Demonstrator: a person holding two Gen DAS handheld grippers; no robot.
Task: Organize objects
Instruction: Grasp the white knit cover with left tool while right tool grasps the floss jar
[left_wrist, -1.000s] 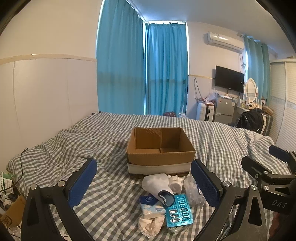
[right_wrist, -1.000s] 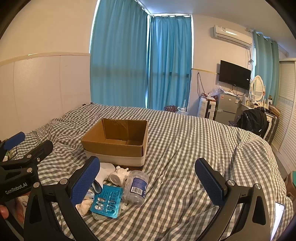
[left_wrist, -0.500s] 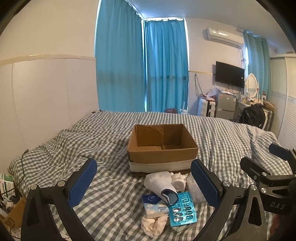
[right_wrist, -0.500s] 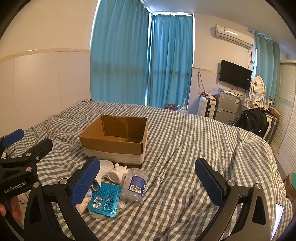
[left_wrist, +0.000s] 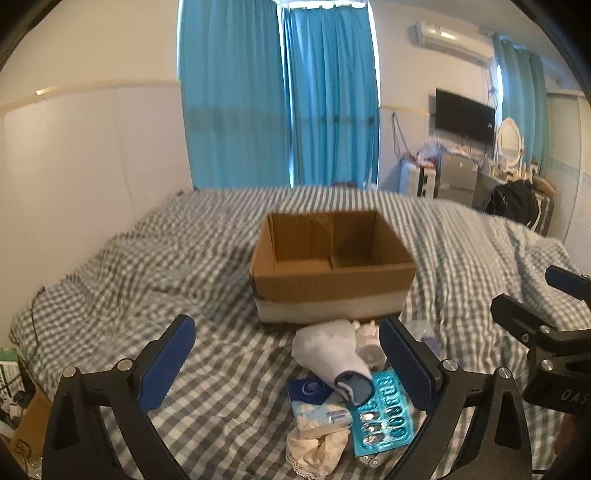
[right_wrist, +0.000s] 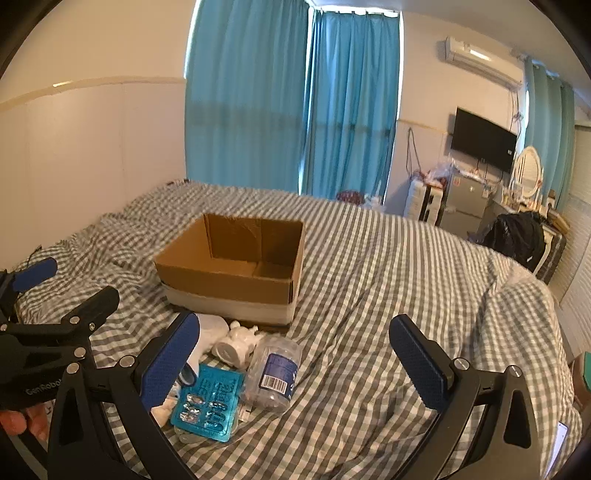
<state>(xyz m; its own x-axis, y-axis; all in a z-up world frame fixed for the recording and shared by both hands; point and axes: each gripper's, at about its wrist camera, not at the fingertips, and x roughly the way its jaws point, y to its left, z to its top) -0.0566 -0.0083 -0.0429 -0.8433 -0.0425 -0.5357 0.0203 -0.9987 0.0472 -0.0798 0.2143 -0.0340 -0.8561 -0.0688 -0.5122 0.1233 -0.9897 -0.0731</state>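
Note:
An open, empty cardboard box (left_wrist: 332, 273) (right_wrist: 229, 273) stands on the checked bed. In front of it lies a pile: a white sock with a blue cuff (left_wrist: 332, 354), a white figurine (right_wrist: 238, 341), a clear plastic bottle (right_wrist: 273, 373), a teal blister pack (left_wrist: 382, 417) (right_wrist: 208, 406), a blue tissue pack (left_wrist: 317, 404) and a cream lace cloth (left_wrist: 317, 450). My left gripper (left_wrist: 286, 363) is open and empty, just short of the pile. My right gripper (right_wrist: 293, 363) is open and empty above the bottle.
The checked bed (right_wrist: 388, 295) stretches far right and back. A white wall panel (left_wrist: 74, 184) runs along the left. Blue curtains, a TV (right_wrist: 482, 142), a small fridge and a black bag (right_wrist: 515, 236) stand beyond the bed's far right. Boxes sit on the floor at the left (left_wrist: 22, 439).
Both grippers have moved forward and slightly down toward the box and pile, which look larger. Both stay open and empty.

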